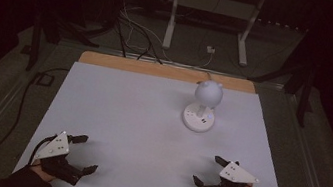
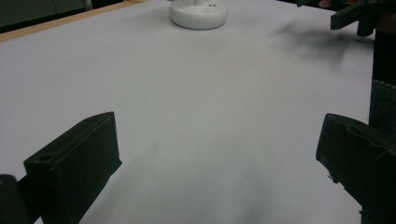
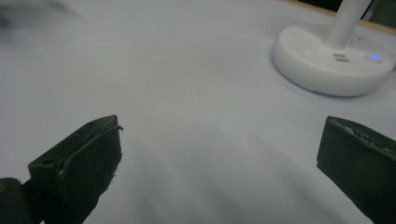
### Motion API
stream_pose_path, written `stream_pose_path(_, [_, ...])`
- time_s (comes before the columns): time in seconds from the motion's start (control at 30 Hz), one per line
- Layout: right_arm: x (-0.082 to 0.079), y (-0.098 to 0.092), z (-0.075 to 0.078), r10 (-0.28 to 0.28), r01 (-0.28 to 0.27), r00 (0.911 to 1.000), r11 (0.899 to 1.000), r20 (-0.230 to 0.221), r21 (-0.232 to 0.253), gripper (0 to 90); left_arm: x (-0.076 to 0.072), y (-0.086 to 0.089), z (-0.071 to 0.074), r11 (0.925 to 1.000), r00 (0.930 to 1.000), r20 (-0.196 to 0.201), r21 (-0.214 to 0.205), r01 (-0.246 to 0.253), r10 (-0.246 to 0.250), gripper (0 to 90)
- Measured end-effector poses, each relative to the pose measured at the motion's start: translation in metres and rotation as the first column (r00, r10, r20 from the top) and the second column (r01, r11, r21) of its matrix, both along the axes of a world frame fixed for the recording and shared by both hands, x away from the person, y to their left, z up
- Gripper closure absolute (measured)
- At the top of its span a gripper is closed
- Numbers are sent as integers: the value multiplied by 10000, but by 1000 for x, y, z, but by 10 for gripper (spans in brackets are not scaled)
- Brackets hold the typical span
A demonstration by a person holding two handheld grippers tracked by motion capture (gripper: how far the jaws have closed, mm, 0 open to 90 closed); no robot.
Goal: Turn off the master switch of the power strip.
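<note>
A small white desk lamp (image 1: 206,102) stands on the white table (image 1: 140,119), right of centre toward the back. It has a round head with two little ears, a short stem and a round base (image 3: 334,65) carrying a small blue light. The same base (image 2: 198,13) sits at the top of the left gripper view. My left gripper (image 1: 84,154) rests near the front left corner, jaws wide apart and holding nothing. At the front right, my right gripper (image 1: 208,170) is likewise open and empty. Both are far from the lamp.
A wooden strip (image 1: 168,71) runs along the table's far edge. Behind it, on the dark floor, lie cables (image 1: 130,22) and the white legs of a stand (image 1: 209,19). In the left gripper view the right gripper (image 2: 355,16) shows at the top right.
</note>
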State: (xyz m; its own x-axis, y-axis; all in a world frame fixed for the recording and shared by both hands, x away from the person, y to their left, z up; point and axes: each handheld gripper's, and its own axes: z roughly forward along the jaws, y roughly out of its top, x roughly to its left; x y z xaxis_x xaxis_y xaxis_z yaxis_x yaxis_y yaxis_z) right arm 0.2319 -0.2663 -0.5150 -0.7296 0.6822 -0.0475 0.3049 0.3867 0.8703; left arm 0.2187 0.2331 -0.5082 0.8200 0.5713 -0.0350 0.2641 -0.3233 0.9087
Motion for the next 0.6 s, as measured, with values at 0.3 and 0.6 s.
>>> stream_pose_path(0.3, [-2,3,1,218,-217,9998,9997,28,-60,0,0,0,1,10000,10000,14,-4,16,-16,1])
stream_pose_path(0.6, [-4,5,5,729,-726,9971,9972,-201,157,0,-1,0,1,10000,10000,17,-31,42,-42,1])
